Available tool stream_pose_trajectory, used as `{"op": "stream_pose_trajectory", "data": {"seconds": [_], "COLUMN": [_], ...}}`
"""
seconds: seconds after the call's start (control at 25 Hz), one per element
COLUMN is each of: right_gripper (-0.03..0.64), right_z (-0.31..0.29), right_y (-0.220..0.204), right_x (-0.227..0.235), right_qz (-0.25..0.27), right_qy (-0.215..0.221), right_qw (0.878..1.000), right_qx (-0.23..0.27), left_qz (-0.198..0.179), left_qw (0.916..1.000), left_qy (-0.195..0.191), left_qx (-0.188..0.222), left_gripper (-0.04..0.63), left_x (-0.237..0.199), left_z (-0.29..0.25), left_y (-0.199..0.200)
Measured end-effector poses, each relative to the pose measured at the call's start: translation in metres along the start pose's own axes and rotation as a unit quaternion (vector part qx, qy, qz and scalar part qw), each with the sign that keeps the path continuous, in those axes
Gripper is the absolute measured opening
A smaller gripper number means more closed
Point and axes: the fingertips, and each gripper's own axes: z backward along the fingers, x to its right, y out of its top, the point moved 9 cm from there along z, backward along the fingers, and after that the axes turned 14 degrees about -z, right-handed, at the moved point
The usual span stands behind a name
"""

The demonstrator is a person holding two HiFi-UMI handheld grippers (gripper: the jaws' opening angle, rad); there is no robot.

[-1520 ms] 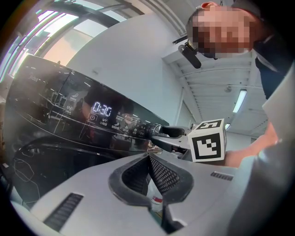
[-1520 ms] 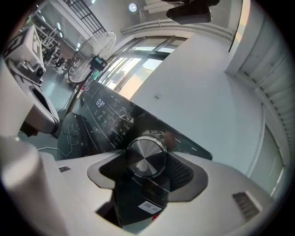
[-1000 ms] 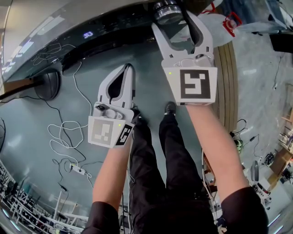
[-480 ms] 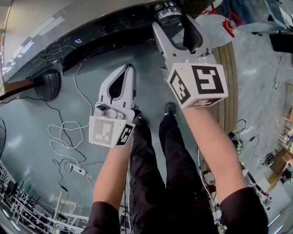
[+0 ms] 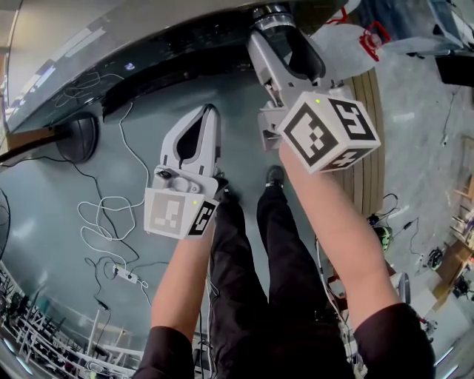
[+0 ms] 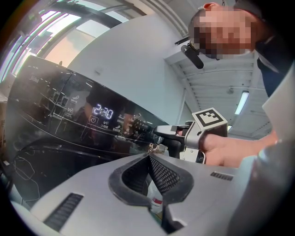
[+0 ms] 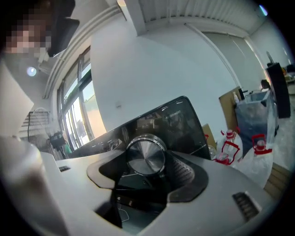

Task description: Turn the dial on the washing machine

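Note:
The washing machine's black control panel runs across the top of the head view, with its silver dial at the right end. My right gripper is shut on the dial, one jaw on each side, and its marker cube is rolled to the right. In the right gripper view the dial fills the gap between the jaws of the right gripper. My left gripper hangs lower and left, shut and holding nothing. The lit display shows beyond the tip of the left gripper.
White cables and a power strip lie on the floor at the left, near a black round object. A wooden edge curves along the right. A plastic bag with bottles stands right of the machine. The person's legs are below.
My right gripper has rolled clockwise while on the dial, its marker cube swinging right. The left gripper has not moved.

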Motion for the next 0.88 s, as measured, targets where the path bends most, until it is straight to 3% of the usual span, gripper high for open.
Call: {"op": "stream_pose_trajectory", "data": {"seconds": [0.32, 0.52, 0.88], "right_gripper": [0.288, 0.288, 0.288], "right_z": [-0.001, -0.009, -0.003], "right_y": [0.002, 0.002, 0.000], "right_x": [0.004, 0.000, 0.012], "right_qz": [-0.125, -0.194, -0.260], "right_qy": [0.018, 0.088, 0.062], "right_qw": [0.992, 0.977, 0.963], "right_qx": [0.002, 0.001, -0.013], "left_qz": [-0.002, -0.001, 0.000], "left_qw": [1.0000, 1.0000, 1.0000], "left_qy": [-0.002, 0.001, 0.001], "left_qx": [0.001, 0.001, 0.002], "left_gripper": [0.015, 0.015, 0.015], "left_x": [0.001, -0.001, 0.000], "left_z": [-0.002, 0.000, -0.001], "left_y": [0.004, 0.000, 0.001]}}
